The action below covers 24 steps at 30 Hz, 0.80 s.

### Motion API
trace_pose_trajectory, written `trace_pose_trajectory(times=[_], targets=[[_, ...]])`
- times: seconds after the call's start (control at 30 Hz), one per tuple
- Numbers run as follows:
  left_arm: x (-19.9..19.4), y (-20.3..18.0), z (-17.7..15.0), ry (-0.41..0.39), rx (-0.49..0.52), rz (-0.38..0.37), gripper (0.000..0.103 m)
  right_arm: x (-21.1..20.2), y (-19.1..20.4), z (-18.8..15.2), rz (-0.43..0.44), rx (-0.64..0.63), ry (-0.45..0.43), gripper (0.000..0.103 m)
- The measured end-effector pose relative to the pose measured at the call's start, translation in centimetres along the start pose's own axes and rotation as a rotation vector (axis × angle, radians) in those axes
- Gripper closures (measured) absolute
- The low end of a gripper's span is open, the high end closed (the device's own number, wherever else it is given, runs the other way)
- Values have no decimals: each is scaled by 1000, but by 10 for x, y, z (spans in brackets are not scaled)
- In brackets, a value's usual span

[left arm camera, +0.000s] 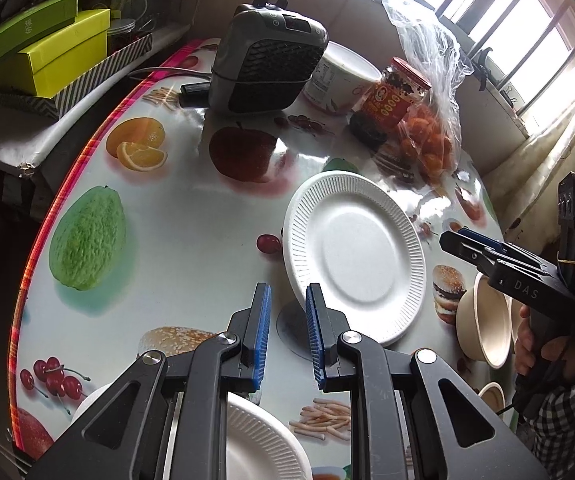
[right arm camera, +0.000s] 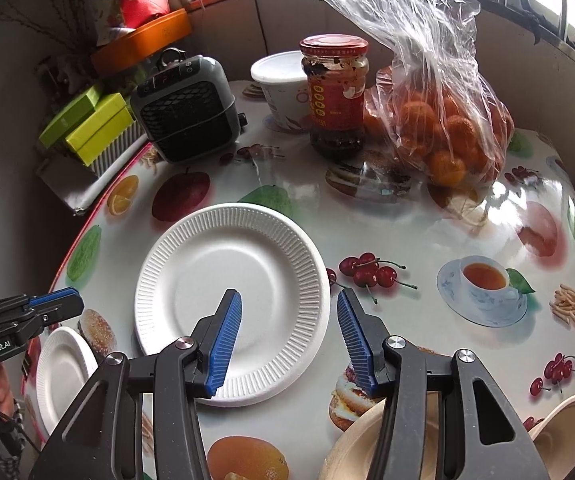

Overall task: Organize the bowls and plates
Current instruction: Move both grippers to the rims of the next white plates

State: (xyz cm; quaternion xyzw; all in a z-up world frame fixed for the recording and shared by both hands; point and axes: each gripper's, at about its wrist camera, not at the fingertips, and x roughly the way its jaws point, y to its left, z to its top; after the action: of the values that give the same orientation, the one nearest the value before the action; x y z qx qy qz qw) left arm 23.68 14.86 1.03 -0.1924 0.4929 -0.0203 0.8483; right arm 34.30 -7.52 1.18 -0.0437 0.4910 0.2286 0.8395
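Lived-in home, dining corner by the look of it. Round counter point(right arm camera: 407, 240) under a glossy oilcloth printed with fruit, burgers, fries, a teacup. On it, household clutter: small grey space heater point(right arm camera: 187, 116), red-lidded jar of sauce point(right arm camera: 335, 96), white lidded tub point(right arm camera: 283, 88) behind the jar, clear plastic bag of oranges point(right arm camera: 443, 136). Disposable white foam plates point(right arm camera: 231, 300) and tan bowls point(left arm camera: 483, 320) lie about. Green gift boxes point(left arm camera: 47, 48) stacked just off the counter's edge. Barred window point(left arm camera: 527, 40) with a pale curtain point(left arm camera: 567, 120) lets in daylight. Padded bench seat wraps the wall behind.
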Motion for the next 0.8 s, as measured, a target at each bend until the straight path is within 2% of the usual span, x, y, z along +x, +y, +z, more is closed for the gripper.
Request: trace_pose_trajectory(times=[0.63,0.8], targets=[[42,-3,12,82,-21,9,85,42,-26,13,19,61,83,55],[46,-3,12,82,-35,15,85,45,-31,12,35,79,94,60]])
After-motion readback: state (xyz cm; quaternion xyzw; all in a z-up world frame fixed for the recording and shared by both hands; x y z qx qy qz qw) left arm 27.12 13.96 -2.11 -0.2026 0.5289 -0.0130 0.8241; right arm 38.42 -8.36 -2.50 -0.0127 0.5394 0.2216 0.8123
